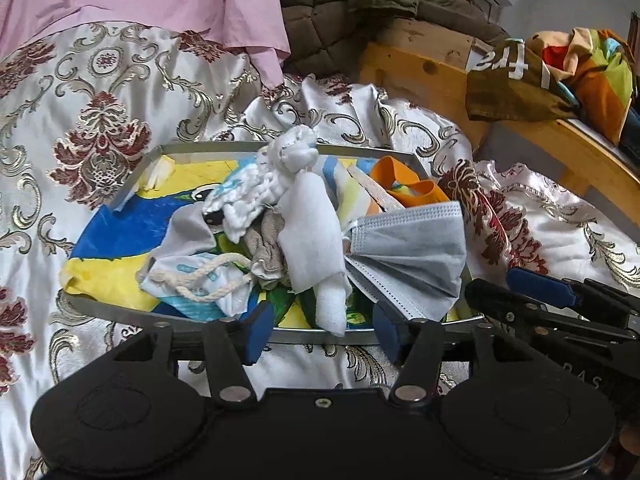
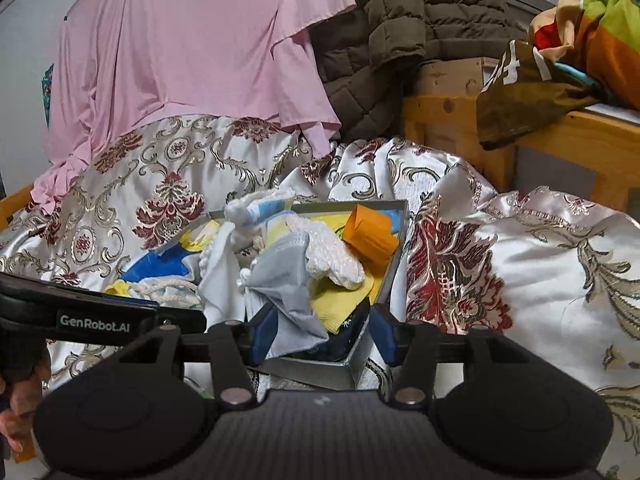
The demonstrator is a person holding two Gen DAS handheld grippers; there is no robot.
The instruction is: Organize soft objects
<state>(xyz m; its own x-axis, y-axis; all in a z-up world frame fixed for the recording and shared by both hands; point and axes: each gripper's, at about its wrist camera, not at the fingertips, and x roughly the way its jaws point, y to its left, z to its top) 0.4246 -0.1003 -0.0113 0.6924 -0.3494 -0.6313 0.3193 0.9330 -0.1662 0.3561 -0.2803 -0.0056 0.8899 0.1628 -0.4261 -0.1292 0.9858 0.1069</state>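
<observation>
Tray (image 1: 208, 148): metal-rimmed, sits on the satin bedspread (image 1: 100, 92) dead ahead of both grippers; soft items heaped inside.
Left gripper (image 1: 322, 328): jaws apart, nothing held; white cloth (image 1: 310, 240) hangs between my fingertips over the near rim.
Right gripper (image 2: 318, 332): jaws apart, empty; grey face mask (image 2: 286, 280) just ahead, tray corner between the pads.
Risk 1: I close left and pinch rim with cloth, so the tray lifts or tips.
Risk 2: cord (image 1: 208, 276), knitted piece (image 1: 248, 196) and cloth are tangled; pulling one likely drags the others out.
Risk 3: bedding is soft, so the tray may slide.
Risk 4: grippers nearly touching, could collide.
</observation>
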